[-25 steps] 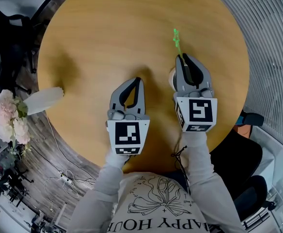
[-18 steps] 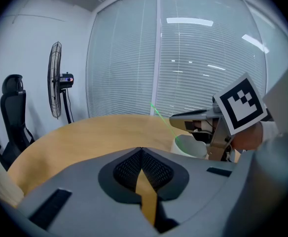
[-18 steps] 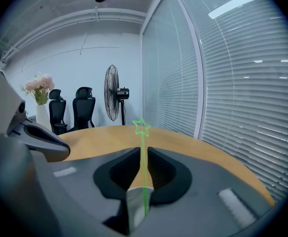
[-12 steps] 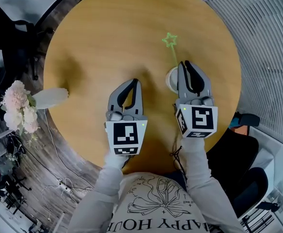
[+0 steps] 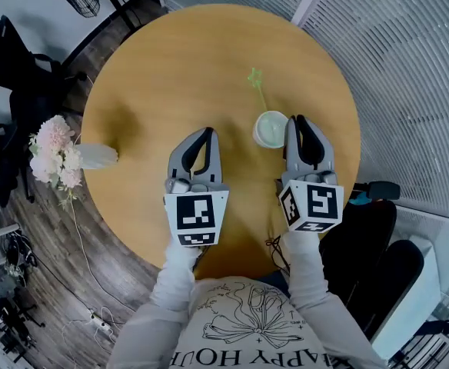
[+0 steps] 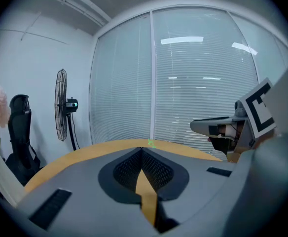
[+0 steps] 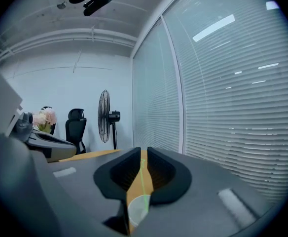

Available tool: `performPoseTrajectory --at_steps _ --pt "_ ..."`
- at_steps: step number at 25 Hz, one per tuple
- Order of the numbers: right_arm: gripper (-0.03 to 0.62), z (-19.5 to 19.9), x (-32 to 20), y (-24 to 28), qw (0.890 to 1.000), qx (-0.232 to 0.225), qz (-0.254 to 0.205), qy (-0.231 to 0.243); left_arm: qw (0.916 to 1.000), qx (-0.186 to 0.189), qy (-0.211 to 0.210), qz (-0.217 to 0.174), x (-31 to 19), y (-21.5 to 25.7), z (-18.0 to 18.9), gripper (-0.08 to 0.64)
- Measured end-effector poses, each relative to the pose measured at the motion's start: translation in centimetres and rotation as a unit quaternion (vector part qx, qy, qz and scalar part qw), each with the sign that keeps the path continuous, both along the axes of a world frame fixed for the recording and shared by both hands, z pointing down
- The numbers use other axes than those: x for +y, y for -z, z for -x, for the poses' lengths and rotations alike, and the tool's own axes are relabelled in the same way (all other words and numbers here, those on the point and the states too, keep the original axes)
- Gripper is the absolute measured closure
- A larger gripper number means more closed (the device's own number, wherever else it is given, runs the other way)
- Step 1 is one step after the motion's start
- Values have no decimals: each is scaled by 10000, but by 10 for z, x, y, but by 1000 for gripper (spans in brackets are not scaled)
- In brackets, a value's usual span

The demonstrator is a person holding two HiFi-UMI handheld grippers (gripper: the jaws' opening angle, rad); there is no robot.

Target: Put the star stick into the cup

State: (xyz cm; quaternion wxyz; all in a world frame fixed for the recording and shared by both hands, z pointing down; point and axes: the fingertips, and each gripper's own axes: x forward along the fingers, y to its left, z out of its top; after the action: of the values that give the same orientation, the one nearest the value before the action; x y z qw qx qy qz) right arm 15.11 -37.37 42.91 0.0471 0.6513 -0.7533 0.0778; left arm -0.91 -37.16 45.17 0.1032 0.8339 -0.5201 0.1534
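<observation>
A pale cup (image 5: 271,129) stands on the round wooden table (image 5: 171,68). The green star stick (image 5: 256,88) stands in it and leans away from me, its star on top. My right gripper (image 5: 298,119) is just right of the cup and apart from the stick. In the right gripper view its jaws (image 7: 142,152) are a narrow slit apart, open, with the stick (image 7: 142,179) and the cup rim (image 7: 138,207) showing through the gap. My left gripper (image 5: 207,131) hovers left of the cup, shut and empty (image 6: 142,149). The star (image 6: 149,142) peeks over its tips.
A white vase (image 5: 95,157) with pink flowers (image 5: 55,151) lies over the table's left edge. Black office chairs (image 5: 9,75) stand to the left, and another chair (image 5: 378,252) is at the right. A standing fan (image 7: 107,116) and glass walls with blinds ring the table.
One second ago my right gripper held the star stick above the cup. The stick now stands in the cup, and the right gripper has let go and drawn back to the cup's right.
</observation>
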Motion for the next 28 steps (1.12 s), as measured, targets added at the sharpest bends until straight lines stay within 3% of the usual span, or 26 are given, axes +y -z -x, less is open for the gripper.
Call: performPoseTrajectory --at_steps 13,28 --pt "541 -3 60 73 9977 -252 -486 -387 9982 196 -99 -561 39 77 5 555" --pt "541 -20 97 102 9949 -316 -740 -600 9960 288 -182 -828 66 108 -9 555"
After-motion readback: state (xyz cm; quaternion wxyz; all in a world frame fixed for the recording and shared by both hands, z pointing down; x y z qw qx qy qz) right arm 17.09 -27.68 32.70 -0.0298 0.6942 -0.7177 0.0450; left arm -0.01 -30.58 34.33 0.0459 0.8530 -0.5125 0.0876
